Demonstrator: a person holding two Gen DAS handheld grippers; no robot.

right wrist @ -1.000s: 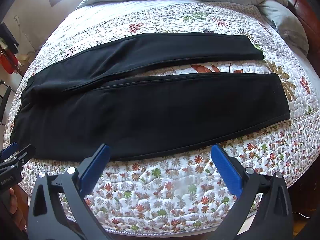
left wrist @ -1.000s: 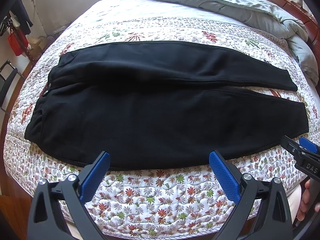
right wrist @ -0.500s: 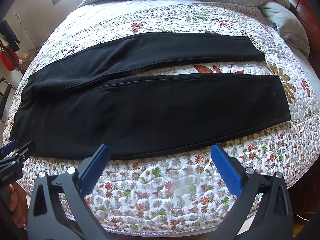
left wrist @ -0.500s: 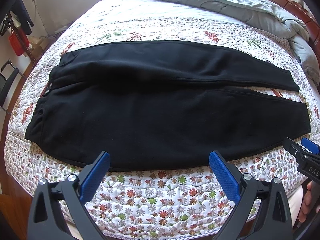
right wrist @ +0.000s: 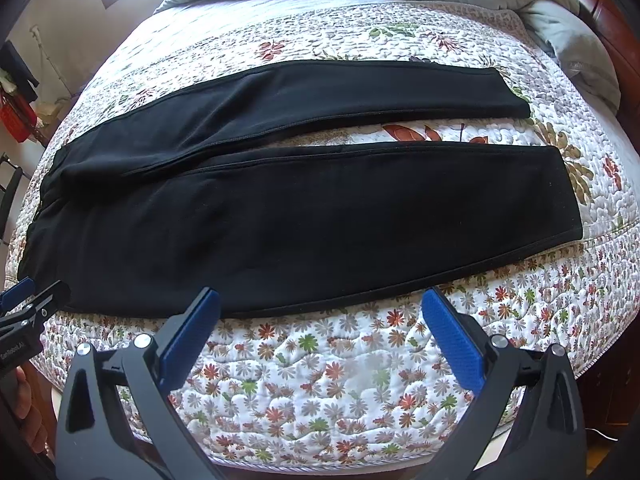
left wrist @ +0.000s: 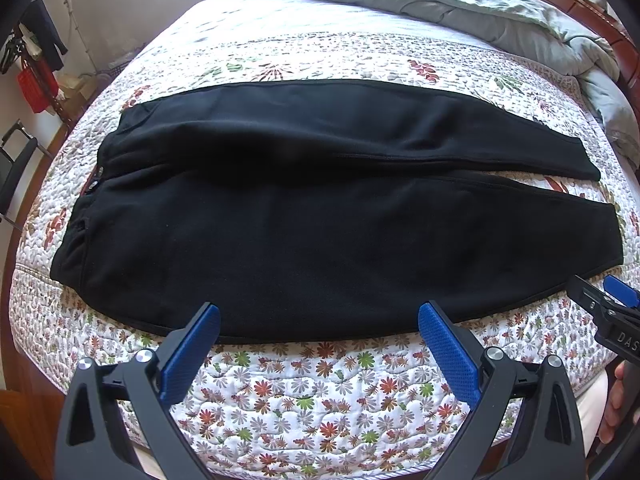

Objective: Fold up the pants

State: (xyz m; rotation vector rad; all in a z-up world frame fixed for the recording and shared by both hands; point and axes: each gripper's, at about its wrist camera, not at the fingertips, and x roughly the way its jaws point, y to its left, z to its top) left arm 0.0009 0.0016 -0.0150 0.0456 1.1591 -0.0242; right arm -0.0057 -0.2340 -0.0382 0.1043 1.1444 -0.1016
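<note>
Both my left gripper [left wrist: 319,342] and right gripper [right wrist: 320,326] hang with jaws spread wide over the bed's near edge, holding nothing. They've barely shifted, so no fold has begun: the black pants [left wrist: 280,216] lie flat beyond, legs apart.

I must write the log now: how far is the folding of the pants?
Done: the black pants lie spread flat on the floral quilt, legs apart. In hand: nothing; the left gripper and right gripper are open at the near hem. Left: every fold.
</note>
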